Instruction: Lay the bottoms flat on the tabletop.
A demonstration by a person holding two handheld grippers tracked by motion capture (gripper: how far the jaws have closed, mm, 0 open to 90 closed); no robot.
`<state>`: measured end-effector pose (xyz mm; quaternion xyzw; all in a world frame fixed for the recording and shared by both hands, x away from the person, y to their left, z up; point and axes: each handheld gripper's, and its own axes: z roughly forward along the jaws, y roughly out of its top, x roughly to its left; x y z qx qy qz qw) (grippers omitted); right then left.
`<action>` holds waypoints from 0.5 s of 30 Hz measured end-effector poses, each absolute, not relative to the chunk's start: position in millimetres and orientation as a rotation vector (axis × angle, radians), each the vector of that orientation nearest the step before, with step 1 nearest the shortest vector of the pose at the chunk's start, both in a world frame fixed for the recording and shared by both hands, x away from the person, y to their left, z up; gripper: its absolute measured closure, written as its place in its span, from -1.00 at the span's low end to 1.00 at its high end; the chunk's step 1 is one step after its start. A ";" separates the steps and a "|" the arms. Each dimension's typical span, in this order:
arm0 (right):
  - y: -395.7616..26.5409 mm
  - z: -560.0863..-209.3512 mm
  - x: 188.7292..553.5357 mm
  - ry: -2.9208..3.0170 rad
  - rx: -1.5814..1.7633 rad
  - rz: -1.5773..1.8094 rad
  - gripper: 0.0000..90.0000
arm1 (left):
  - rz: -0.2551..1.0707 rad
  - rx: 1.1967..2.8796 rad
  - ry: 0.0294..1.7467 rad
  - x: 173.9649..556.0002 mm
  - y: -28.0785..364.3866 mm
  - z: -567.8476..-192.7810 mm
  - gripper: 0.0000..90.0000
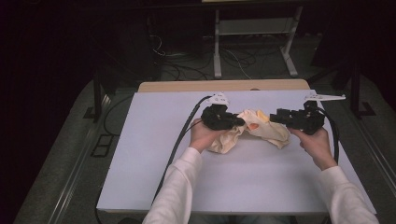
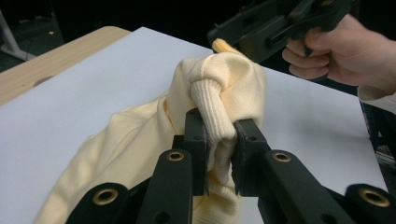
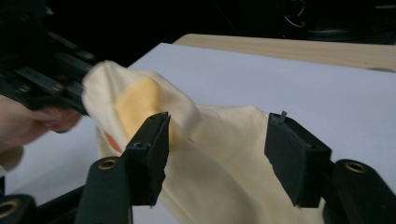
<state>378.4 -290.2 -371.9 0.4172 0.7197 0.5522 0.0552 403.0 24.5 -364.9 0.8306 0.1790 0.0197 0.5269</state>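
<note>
A pale yellow knitted garment (image 1: 261, 129) with an orange patch lies bunched on the white table top (image 1: 154, 154). My left gripper (image 1: 237, 122) is shut on a ribbed fold of the garment (image 2: 215, 105), which bulges up between the two black pads (image 2: 196, 140). My right gripper (image 1: 275, 116) comes from the right and points at the left one. Its jaws stand open over the garment (image 3: 219, 149), the cloth lying loose between the pads (image 3: 152, 154) without being pinched. The orange patch (image 3: 137, 105) shows beside the right gripper's left pad.
The white top rests on a wooden table (image 1: 224, 86) whose bare strip runs along the far edge. Cables trail from both grippers over the table. Beyond the table stand a metal frame (image 1: 254, 42) and floor cables in a dark room.
</note>
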 end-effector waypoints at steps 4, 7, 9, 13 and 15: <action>-280.9 -363.8 376.8 2.197 1.219 1.733 -0.20 | 0.039 1.995 0.430 402.9 20.2 -369.1 0.72; -273.6 -359.5 375.6 2.209 1.190 1.745 -0.24 | 0.033 1.995 0.432 402.6 16.8 -371.7 0.72; -268.9 -358.5 375.7 2.226 1.182 1.745 -0.25 | 0.026 1.998 0.434 402.4 14.9 -373.0 0.72; -261.1 -358.4 376.1 2.260 1.159 1.730 -0.29 | 0.022 2.003 0.434 402.6 12.2 -375.1 0.72; -258.1 -358.9 376.6 2.280 1.151 1.719 -0.31 | 0.017 2.003 0.440 402.8 11.2 -375.8 0.72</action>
